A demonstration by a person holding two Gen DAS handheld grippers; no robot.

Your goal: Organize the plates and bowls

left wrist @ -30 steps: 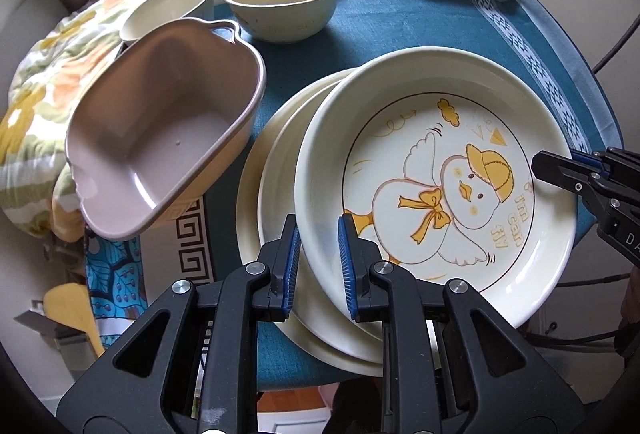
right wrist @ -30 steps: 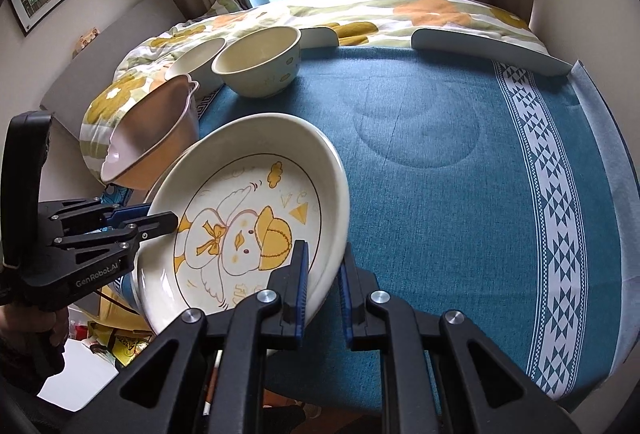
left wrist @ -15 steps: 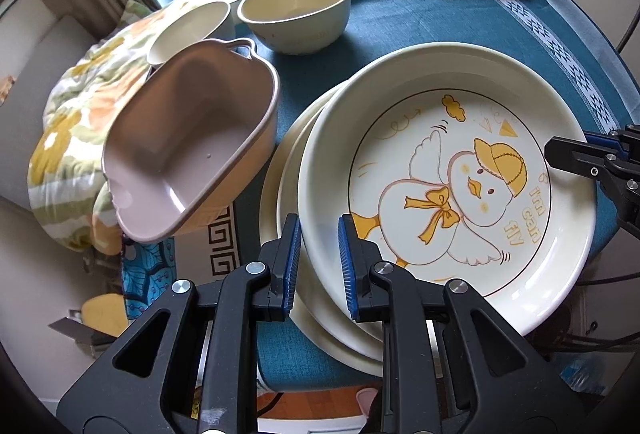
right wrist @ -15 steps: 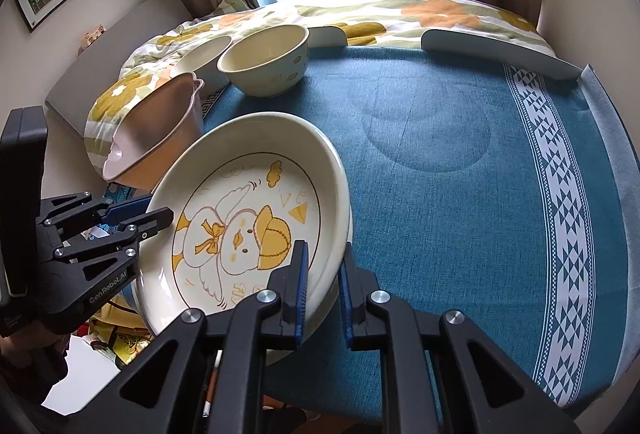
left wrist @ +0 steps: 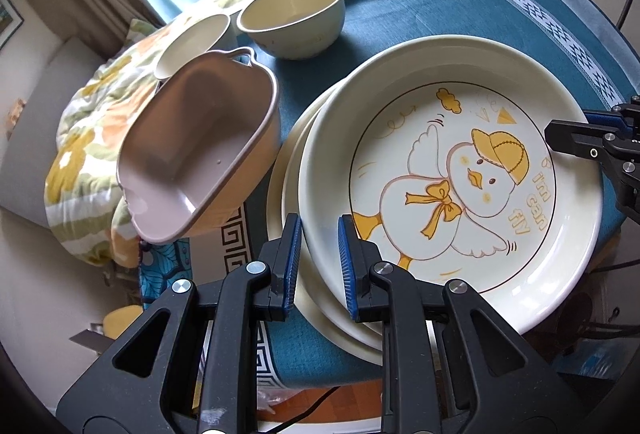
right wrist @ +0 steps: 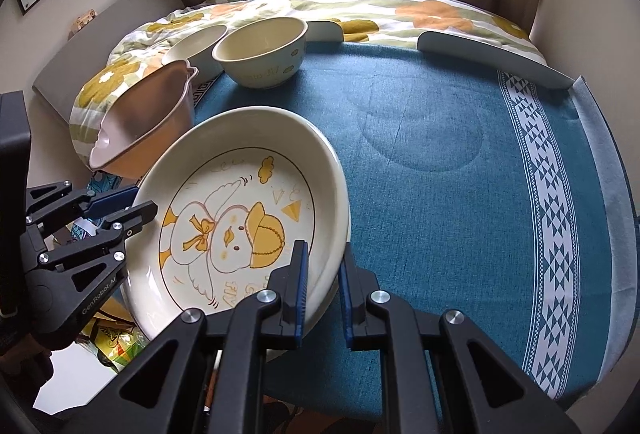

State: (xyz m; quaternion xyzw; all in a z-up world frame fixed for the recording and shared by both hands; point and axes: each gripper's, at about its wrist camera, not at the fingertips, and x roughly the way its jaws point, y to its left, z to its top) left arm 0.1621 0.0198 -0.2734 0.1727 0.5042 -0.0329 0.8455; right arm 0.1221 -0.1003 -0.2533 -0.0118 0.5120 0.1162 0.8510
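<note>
Both grippers, left gripper [left wrist: 319,254] and right gripper [right wrist: 323,280], clamp the duck plate's [left wrist: 460,138] opposite rims.

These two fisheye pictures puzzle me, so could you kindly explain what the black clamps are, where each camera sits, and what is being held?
A person holds one two-finger gripper in each hand; a camera on each looks along its fingers. In the left view, the left gripper is shut on the near rim of the duck plate. In the right view, the right gripper is shut on the opposite rim. Plain plates lie stacked beneath it on the blue tablecloth. Beyond are a pink handled dish, tilted, and two cream bowls.
</note>
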